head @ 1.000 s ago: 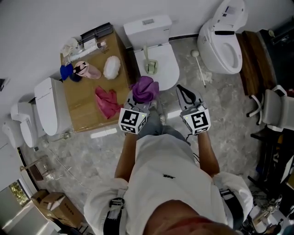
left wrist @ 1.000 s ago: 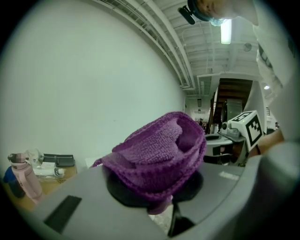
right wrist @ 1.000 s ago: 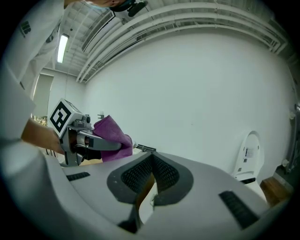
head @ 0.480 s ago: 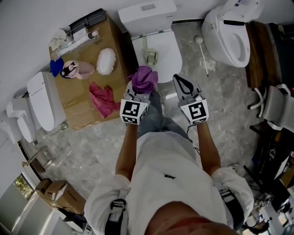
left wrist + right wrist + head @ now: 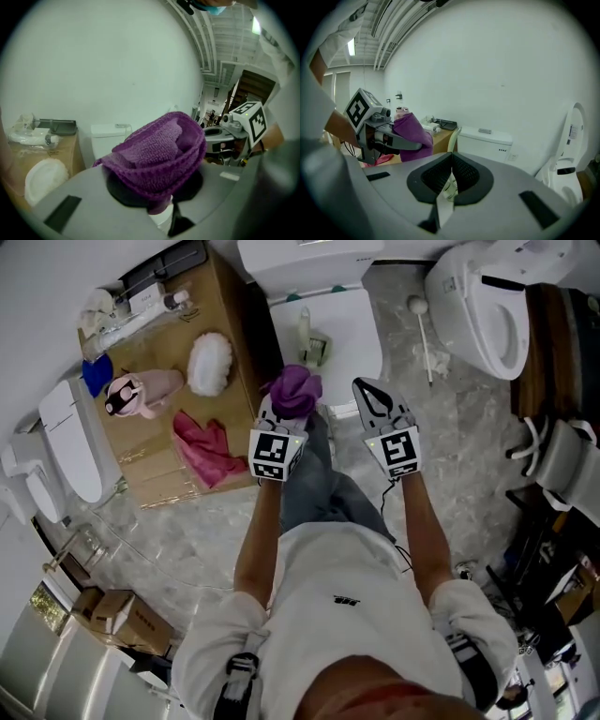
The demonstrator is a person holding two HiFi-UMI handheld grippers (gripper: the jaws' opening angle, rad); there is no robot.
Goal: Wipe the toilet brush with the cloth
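A pale green toilet brush (image 5: 308, 337) in its holder lies on the closed lid of the white toilet (image 5: 354, 345) ahead of me. My left gripper (image 5: 285, 411) is shut on a bunched purple cloth (image 5: 294, 390), which hangs just short of the lid's front edge. In the left gripper view the cloth (image 5: 159, 151) fills the space over the jaws of the left gripper (image 5: 161, 208). My right gripper (image 5: 369, 392) stands beside it, shut and holding nothing. In the right gripper view the brush's pale handle (image 5: 453, 137) rises beyond the right gripper (image 5: 451, 174).
A wooden cabinet (image 5: 155, 470) at the left carries a white fluffy pad (image 5: 210, 362), a pink cloth (image 5: 204, 452) and small pink and blue items. A second toilet (image 5: 480, 289) and a white brush (image 5: 424, 326) on the floor are at the right.
Both grippers have sunk and moved forward toward the toilet lid, side by side. The purple cloth stays in the left gripper; the right jaws stay shut.
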